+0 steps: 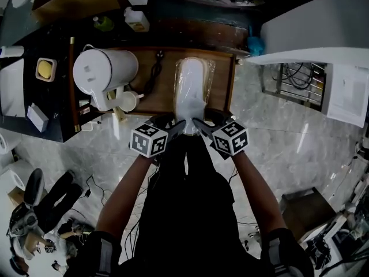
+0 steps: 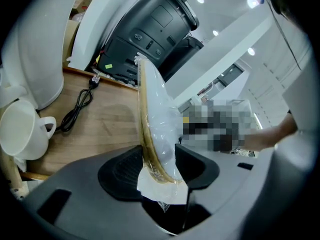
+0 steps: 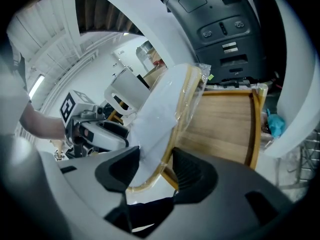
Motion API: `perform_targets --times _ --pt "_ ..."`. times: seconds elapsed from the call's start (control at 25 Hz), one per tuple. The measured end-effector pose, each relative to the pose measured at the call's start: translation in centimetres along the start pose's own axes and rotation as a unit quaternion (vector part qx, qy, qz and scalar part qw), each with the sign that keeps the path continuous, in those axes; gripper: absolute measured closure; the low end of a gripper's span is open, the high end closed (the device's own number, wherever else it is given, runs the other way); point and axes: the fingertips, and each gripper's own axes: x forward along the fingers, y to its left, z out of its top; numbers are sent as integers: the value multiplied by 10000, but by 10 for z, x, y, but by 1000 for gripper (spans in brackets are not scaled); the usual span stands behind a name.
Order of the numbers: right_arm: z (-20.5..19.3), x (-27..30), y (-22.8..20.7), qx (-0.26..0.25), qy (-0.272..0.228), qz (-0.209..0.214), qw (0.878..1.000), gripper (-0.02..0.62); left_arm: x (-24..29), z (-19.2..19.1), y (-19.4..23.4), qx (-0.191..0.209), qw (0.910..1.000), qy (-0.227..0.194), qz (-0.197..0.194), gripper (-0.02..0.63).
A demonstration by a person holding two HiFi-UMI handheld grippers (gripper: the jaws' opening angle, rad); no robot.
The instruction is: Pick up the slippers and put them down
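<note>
Nearest in the head view, the person's dark clothing hides the floor below, and both forearms reach out to the marker cubes. The left gripper [image 1: 177, 126] and right gripper [image 1: 199, 126] meet at the near end of the slippers [image 1: 192, 88], so their tips are hard to separate there. Each gripper view settles it. The left jaws stand fairly wide and are closed on the near corner of the plastic-wrapped slippers, with the tan sole edge against one pad. The right jaws stand just as wide and clamp the other near corner.

The pack stretches away over the wooden desk [image 1: 167, 101], about the middle of it. No view shows whether its far end touches the wood.

To the left on the desk stand a white cup [image 1: 128, 101] and a white kettle [image 1: 104, 74], both cut off at the edge of the left gripper view. A black cord [image 1: 154, 73] lies between the kettle and the slippers.

Beyond the far rim, the gripper views show a black appliance [image 2: 150, 29] with buttons, which is lost in shadow from above. A teal object [image 3: 274, 125] sits off the desk's right side
</note>
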Motion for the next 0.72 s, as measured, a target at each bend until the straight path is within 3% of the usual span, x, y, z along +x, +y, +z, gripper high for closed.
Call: perform_targets --times 0.12,0.72 --pt "-1 12 -6 95 49 -7 9999 391 6 0 11 61 10000 -3 78 400" --pt "-6 43 -35 759 -38 -276 9967 391 37 3 53 -435 9989 118 83 399"
